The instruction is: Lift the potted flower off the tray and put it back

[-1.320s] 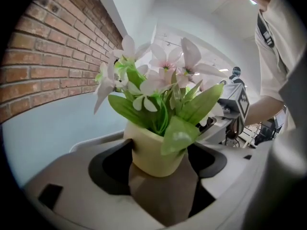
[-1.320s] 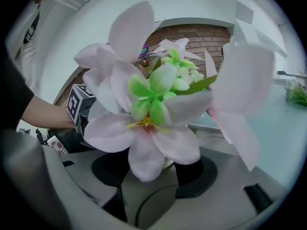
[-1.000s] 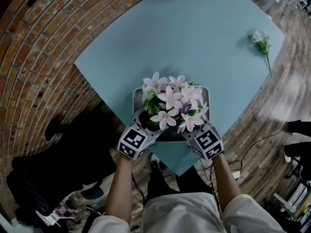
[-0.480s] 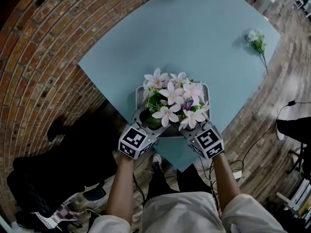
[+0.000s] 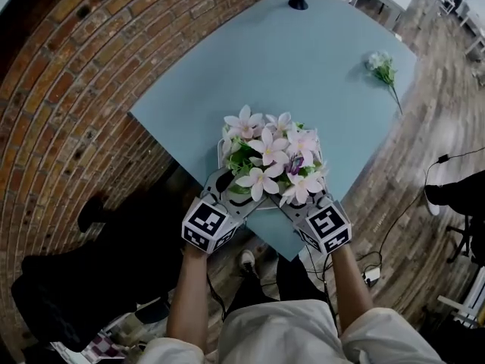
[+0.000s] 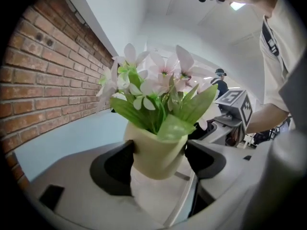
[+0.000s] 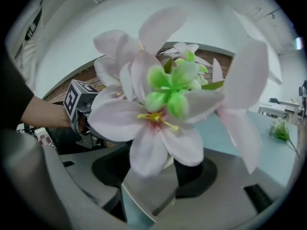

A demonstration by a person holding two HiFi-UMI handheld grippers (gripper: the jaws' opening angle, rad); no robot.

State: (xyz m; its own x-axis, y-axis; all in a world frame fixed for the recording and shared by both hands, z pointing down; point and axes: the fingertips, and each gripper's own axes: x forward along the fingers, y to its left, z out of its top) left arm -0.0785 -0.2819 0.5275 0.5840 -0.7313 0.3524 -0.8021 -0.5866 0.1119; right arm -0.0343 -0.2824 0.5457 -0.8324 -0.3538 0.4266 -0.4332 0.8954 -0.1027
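Fingers (image 6: 115,166) of left gripper (image 6: 158,162) pressed on both flanks of cream pot (image 6: 156,150), right gripper (image 7: 158,171) clamped wide on it; potted flower (image 5: 269,161) hanging just above tray (image 6: 163,202), near desk (image 5: 303,67) edge. Probably light, stiff, smooth, tapered: slip-prone. Best held low on wall, clear of fragile petals (image 7: 148,119)

Potted flower (image 5: 269,161) lifts off the tray (image 6: 148,200).
The left claw (image 6: 158,159) and right claw (image 7: 153,171) rise together with it clamped between them; its base now hangs clear above the tray floor, nearer the head camera.
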